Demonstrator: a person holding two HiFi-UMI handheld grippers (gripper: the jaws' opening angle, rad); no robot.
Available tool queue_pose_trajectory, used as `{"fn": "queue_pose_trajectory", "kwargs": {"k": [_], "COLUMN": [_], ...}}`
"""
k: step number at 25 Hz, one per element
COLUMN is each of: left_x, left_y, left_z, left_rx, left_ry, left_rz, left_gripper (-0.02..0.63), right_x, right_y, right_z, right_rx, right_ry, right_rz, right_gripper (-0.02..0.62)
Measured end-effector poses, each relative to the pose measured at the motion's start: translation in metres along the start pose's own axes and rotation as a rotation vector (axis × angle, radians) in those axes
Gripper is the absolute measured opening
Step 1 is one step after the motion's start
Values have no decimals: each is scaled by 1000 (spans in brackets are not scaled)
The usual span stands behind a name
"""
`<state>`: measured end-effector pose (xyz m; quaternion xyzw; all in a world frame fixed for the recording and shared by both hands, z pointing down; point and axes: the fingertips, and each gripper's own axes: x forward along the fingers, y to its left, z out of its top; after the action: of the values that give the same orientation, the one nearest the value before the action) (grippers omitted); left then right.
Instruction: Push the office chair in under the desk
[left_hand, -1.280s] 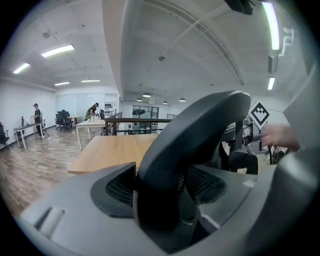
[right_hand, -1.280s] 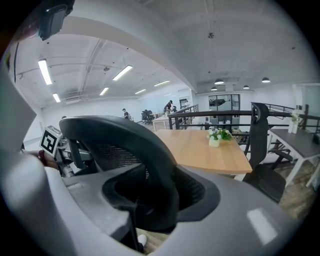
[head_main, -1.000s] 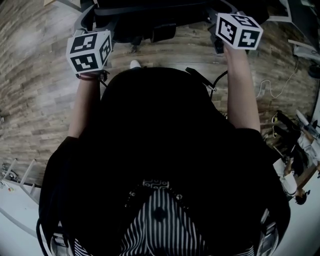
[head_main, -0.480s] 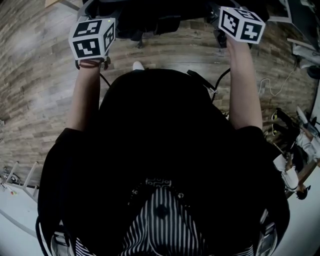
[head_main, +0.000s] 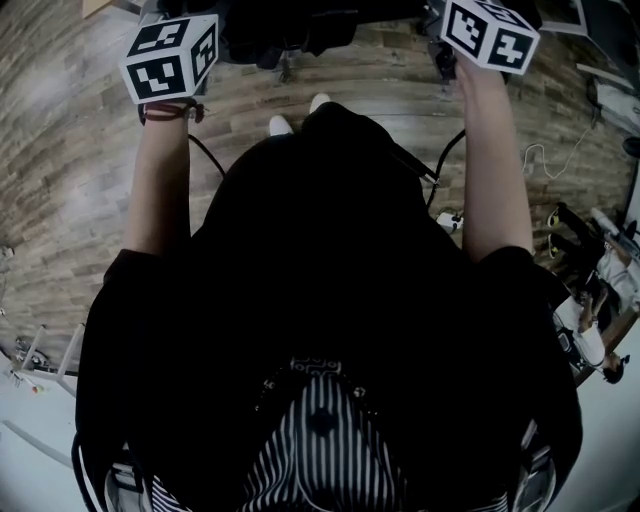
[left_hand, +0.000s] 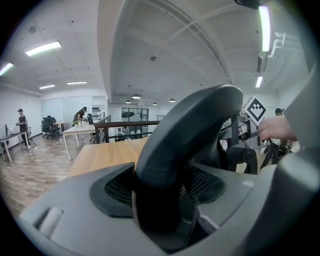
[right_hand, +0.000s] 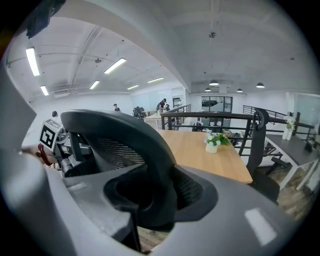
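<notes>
The black office chair's curved backrest rim (left_hand: 195, 130) fills the left gripper view, and my left gripper (left_hand: 160, 200) is shut on it, grey jaws on either side of the rim. In the right gripper view my right gripper (right_hand: 155, 200) is shut on the same rim (right_hand: 125, 135) further along. Just beyond the chair lies the light wooden desk top (right_hand: 210, 155). From the head view only the two marker cubes show, the left cube (head_main: 170, 58) and the right cube (head_main: 490, 32), with the dark chair (head_main: 300, 25) at the top edge; the jaws are hidden there.
A small potted plant (right_hand: 215, 142) stands on the desk, with a black railing (right_hand: 220, 120) behind it. Another chair (right_hand: 260, 150) stands at the desk's right end. Cables (head_main: 540, 165) lie on the wood floor. People stand at far desks (left_hand: 22, 127).
Both marker cubes have slid up and away in the head view. The chair has slipped further past the top edge. The person has stepped forward after it.
</notes>
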<state>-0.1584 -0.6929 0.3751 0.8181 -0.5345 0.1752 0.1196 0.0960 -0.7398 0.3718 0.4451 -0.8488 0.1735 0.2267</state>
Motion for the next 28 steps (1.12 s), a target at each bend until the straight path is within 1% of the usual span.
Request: {"fn": "queue_pose_trajectory", "kwargs": {"k": [4,8,11,15,21,23,26,28], "left_x": [8,17,24,32,50,59,69,72], "left_y": [5,5,6,13,25,31,38,44], "left_z": [3,9,11,16,22,27,33,33], "left_rx": [0,5,-4,-19,-41,-40,-16,-22], "left_ry": [0,-21,-23,-16,0,-6,-14,-36], "left_rz": [6,9,16,25,39,49,77,101], "left_gripper": [288,288,290,291,293,293,295,299], "right_x": [9,12,17,26,43,50,58,64], "right_y": [-5,-14,-21,-23,-33,-38,-44,-45], "right_z": [6,11,13,23,33,38,45,48], "right_rx": [-14,-8,-2,12,-12,-15,-25,-29], "right_ry": [7,-26,-32,-42,-19,-29,-48,-50], "right_rz": [-9,-18,-17,21,61,71,85,103], "right_gripper": [163,163,163,163,163,163,163,163]}}
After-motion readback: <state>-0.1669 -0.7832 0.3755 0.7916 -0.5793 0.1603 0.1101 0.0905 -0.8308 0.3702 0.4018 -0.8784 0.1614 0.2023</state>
